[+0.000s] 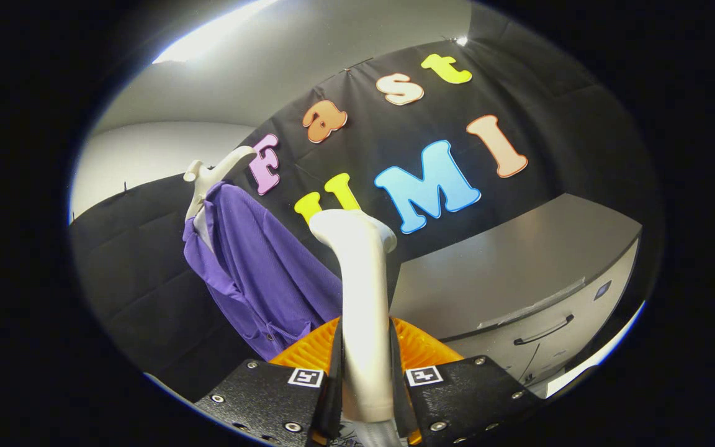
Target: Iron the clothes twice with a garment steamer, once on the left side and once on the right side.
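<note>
**Steamer clamped in the tool, purple garment hanging to its left**

The garment steamer (362, 292) is seen at the lower centre of the frame, its pale handle rising upright between the two fingers and ending in a rounded head just above mid-frame. The tool (365, 388) is clenched on it, both fingers being pressed against the sides of the handle. An orange ribbed part (422, 347) is visible just behind the fingers on either side of the handle.

The purple garment (252, 273) is hung left of centre, beyond the fingers and just left of the steamer's head, on a white hanger (215, 177) whose hook is seen toward the upper left. Whether the steamer's head is touching the cloth cannot be told.

A grey cabinet (519, 279) with a drawer handle (544, 332) is placed at the right of the frame, against the black booth wall (550, 93). A pale ceiling with a bright light strip (208, 34) is seen at the upper left
</note>
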`<state>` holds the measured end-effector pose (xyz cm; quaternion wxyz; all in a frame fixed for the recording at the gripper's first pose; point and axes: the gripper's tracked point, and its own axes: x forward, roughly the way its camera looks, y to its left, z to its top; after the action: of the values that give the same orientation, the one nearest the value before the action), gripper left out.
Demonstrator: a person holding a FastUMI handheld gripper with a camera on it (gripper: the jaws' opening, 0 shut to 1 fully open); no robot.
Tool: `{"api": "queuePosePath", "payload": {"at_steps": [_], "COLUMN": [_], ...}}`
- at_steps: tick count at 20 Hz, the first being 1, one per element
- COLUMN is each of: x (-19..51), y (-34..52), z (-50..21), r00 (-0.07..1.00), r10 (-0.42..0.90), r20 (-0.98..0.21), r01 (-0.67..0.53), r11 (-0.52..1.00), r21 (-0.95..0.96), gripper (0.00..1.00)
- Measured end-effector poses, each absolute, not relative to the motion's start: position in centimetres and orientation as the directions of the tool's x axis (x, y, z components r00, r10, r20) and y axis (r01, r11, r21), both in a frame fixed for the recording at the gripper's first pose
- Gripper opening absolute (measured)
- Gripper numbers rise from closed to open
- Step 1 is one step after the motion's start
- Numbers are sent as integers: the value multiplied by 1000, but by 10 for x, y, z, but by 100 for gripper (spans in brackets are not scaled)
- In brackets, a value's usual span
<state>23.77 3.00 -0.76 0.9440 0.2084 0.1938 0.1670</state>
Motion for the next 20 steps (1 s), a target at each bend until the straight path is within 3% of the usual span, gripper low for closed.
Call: {"api": "queuePosePath", "payload": {"at_steps": [11,20], "x": [129,116], "y": [83,128], "z": [1,47], "r00": [936,952], "r10": [310,299], "r20": [-165,58], "r01": [-252,-305], "r11": [920,941], "r21": [301,148], "gripper": [34,34]}}
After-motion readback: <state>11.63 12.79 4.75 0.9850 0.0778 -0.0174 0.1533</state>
